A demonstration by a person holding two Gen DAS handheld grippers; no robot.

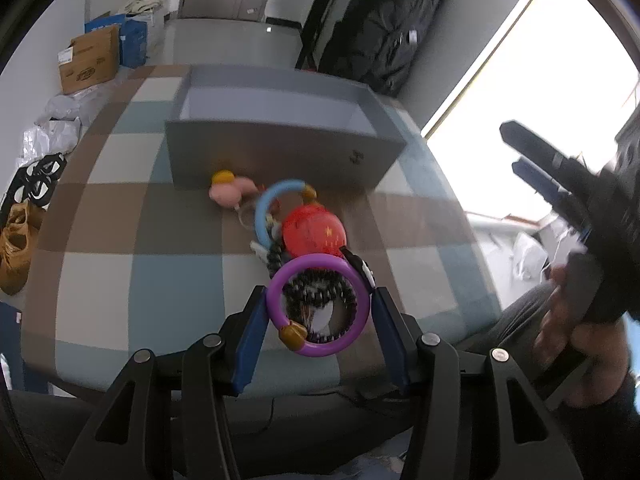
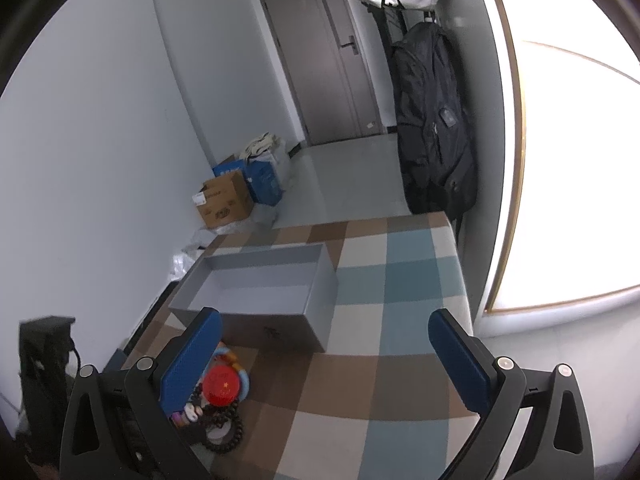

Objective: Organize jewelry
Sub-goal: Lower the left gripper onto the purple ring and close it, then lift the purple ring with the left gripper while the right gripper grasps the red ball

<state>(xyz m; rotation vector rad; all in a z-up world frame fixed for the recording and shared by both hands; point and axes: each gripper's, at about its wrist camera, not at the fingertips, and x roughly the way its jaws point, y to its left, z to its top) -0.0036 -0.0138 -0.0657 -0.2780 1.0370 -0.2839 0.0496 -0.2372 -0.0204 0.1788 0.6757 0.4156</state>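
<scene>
Now, left tool (image 1: 318, 312) low over the checked tabletop (image 1: 132, 272), fingers spread, purple ring (image 1: 318, 306) lying between them but not pinched; gap showing on both sides. Black beaded bracelet (image 1: 320, 300) coiled inside and under the ring, touching it. Just beyond: red round trinket (image 1: 314, 232), blue ring (image 1: 266, 212), pink figure with yellow cap (image 1: 230, 192), all bunched in one heap near the front wall of the grey box (image 1: 280, 160). Box open at the top, inside looking bare from the right wrist view. Right tool (image 2: 324, 364) held higher and off to the side, fingers wide apart, nothing between them; heap visible behind its left finger. Judged step: picking the purple ring out of the heap for the box, task barely begun. For a clean pick: centre the ring's band between the pads, close slowly across the ring, not across the gold clasp (image 1: 294, 334), which looks likely to slip. Watch the beaded bracelet; probably tangled or merely resting inside, cannot tell which. Lift a little first and check whether beads come along. If so, either carry both or steady the heap with the right tool. Keep fingertips just off the cloth so the pattern fabric does not bunch. Then up over the near wall and release low inside the box.
</scene>
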